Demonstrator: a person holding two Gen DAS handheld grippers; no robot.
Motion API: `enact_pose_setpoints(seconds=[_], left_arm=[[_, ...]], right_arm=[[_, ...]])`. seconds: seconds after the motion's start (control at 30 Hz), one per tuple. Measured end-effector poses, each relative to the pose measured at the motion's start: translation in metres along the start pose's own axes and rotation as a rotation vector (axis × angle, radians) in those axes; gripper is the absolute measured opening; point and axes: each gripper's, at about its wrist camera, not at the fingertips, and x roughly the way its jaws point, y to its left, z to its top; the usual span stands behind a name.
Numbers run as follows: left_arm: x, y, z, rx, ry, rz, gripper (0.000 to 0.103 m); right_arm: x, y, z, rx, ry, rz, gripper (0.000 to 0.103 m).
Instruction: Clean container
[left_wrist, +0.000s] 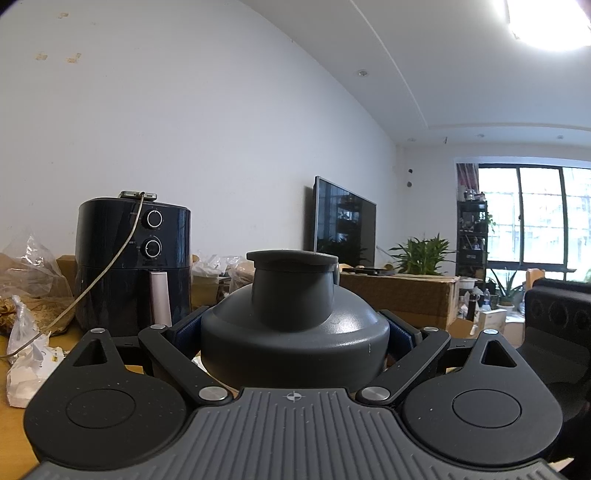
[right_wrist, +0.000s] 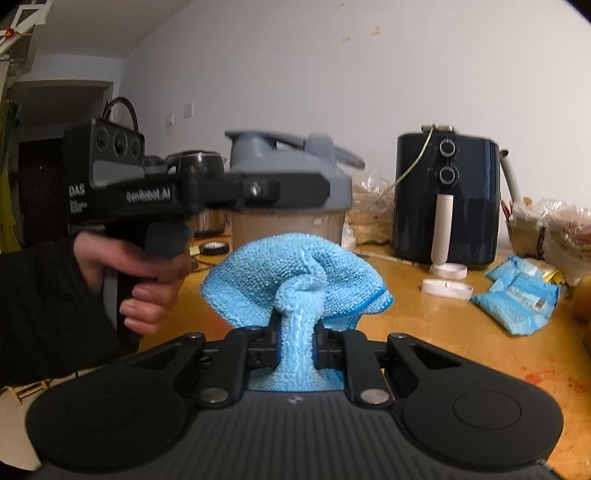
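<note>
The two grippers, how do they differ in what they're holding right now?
The left gripper grips the grey lid of the container, its fingers spread wide; the right gripper pinches a blue cloth, fingers nearly together. The lid is rigid; the cloth bunches. Both grips are closed on something.

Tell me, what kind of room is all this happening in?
Most likely a lived-in home, an open living and dining room. A wooden table carries a black air fryer and food bags, while a flat television stands against the wall beside potted plants near a big window.
</note>
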Motion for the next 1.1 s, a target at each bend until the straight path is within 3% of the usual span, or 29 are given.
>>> enact_pose_setpoints(seconds=[0.63, 1.1], left_arm=[[0.001, 0.0, 0.001, -0.001, 0.007, 0.002, 0.095], [0.002, 0.0, 0.002, -0.002, 0.01, 0.002, 0.095]], right_arm=[[0.028, -0.002, -0.029, 0.005, 0.172, 0.0, 0.006], [0.033, -0.007, -0.028, 0.026, 0.191, 0.011, 0.006]])
